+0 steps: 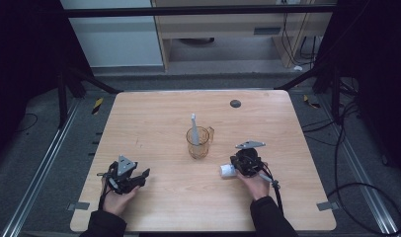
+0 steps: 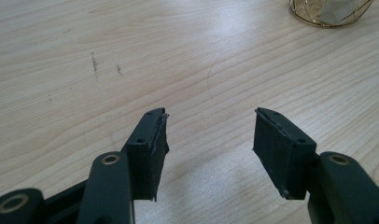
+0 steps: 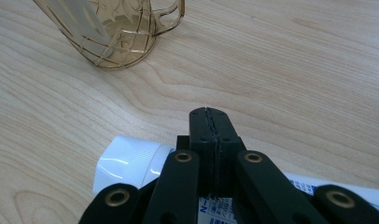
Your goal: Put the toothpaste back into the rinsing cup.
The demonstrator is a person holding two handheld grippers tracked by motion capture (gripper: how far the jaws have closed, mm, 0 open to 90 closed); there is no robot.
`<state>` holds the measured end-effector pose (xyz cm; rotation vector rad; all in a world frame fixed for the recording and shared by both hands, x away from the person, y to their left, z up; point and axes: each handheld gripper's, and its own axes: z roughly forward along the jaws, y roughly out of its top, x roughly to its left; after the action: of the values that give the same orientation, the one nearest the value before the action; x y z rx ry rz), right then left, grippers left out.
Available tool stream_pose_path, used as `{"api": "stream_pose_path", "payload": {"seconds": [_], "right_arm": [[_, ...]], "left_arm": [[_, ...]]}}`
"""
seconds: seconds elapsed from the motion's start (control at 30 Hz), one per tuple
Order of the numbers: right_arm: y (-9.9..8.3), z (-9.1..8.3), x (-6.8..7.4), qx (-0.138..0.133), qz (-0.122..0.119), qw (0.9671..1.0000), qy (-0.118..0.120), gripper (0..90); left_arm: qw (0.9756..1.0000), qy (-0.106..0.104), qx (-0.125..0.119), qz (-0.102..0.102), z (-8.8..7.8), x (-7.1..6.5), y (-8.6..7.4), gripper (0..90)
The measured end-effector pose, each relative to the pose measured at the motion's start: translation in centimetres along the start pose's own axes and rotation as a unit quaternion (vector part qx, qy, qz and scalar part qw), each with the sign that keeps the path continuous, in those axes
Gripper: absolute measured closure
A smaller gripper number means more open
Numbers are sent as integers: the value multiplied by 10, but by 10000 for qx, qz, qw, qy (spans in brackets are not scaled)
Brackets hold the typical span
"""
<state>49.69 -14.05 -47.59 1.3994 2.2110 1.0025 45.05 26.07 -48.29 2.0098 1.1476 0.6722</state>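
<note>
An amber see-through cup (image 1: 199, 142) stands mid-table with a pale toothbrush (image 1: 194, 129) upright in it. A white toothpaste tube (image 1: 228, 171) lies to its right, cap pointing left. My right gripper (image 1: 238, 166) sits over the tube. In the right gripper view its jaws (image 3: 209, 113) are shut pad to pad, with nothing visible between them. There the tube (image 3: 131, 163) lies crosswise beneath them and the cup (image 3: 108, 42) is ahead at upper left. My left gripper (image 1: 145, 174) rests near the front left. Its jaws (image 2: 208, 126) stand open over bare wood, with the cup's base (image 2: 327, 11) far off.
A small dark round disc (image 1: 235, 103) sits near the table's far edge. The wooden table (image 1: 154, 113) has bare room on its left half. Black frame bars and cables surround it, and a wooden cabinet (image 1: 228, 29) stands beyond.
</note>
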Motion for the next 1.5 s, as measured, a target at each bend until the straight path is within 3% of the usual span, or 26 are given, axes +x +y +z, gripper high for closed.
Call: {"api": "stream_pose_path", "payload": {"seconds": [0.67,1.5], "right_arm": [[-15,-21,8,155,-286,9991,283,895],[-37,-45,4,251,-379,9971,603,896]], "left_arm": [[10000,32,48,-21,0,1,0,426],[9999,94,83,-66,0,2,0,417]]}}
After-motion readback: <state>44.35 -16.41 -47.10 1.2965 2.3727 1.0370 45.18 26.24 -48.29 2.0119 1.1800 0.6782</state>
